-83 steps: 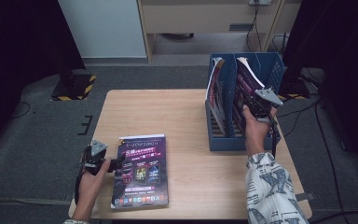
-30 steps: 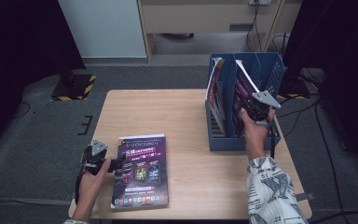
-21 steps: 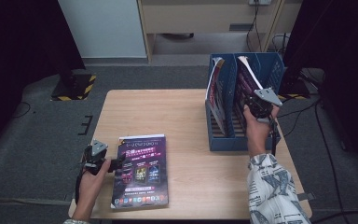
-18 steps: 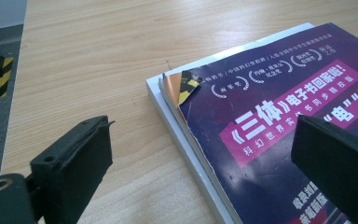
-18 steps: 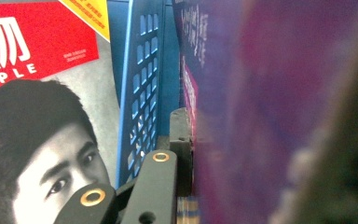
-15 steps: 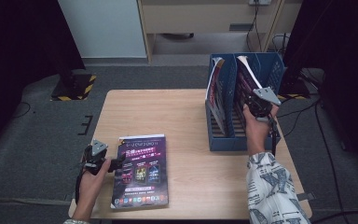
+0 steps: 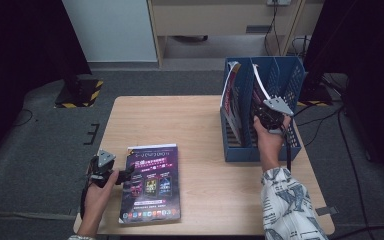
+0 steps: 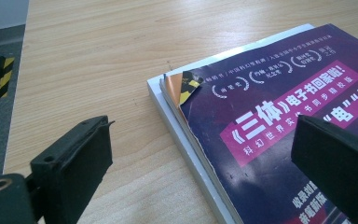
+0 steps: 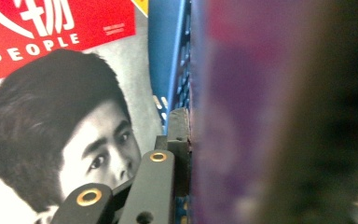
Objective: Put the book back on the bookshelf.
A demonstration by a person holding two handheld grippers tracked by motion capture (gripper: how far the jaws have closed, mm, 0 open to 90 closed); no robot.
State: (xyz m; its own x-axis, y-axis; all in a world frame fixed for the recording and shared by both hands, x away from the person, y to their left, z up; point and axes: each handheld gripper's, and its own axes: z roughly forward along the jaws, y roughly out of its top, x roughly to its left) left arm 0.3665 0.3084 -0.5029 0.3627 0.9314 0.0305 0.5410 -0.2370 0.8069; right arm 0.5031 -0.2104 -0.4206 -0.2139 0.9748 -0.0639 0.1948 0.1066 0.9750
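Here the blue file rack (image 7: 240, 150) stands on the surface (image 7: 195, 125) at its far right corner, its right wall close to the surface's right edge and its back reaching the far edge. Inside the rack, the right gripper (image 7: 272, 112) holds a purple-covered magazine (image 7: 258, 86) upright in a middle slot; its fingers are pinching the magazine's lower part, and they have just eased open slightly with the cover between them. In the right gripper view the purple cover (image 9: 242, 112) lies blurred against one black finger (image 9: 179, 140), with a blue divider wall just behind it. A second magazine with a red masthead (image 7: 228, 87) leans in the rack's leftmost slot, tilted outward over the rack's left rim.

Well to the left of the rack, near the surface's front edge, a purple book (image 7: 151, 182) lies flat on other books, its bottom edge almost flush with that front edge. The left gripper (image 7: 117, 175) rests at the book's left side, fingers spread, one over bare wood and one above the cover; the pads touch nothing that can be seen. The cover's top corner (image 8: 186, 86) is creased.

Between the rack and the book stack the surface is bare wood, wide and unobstructed
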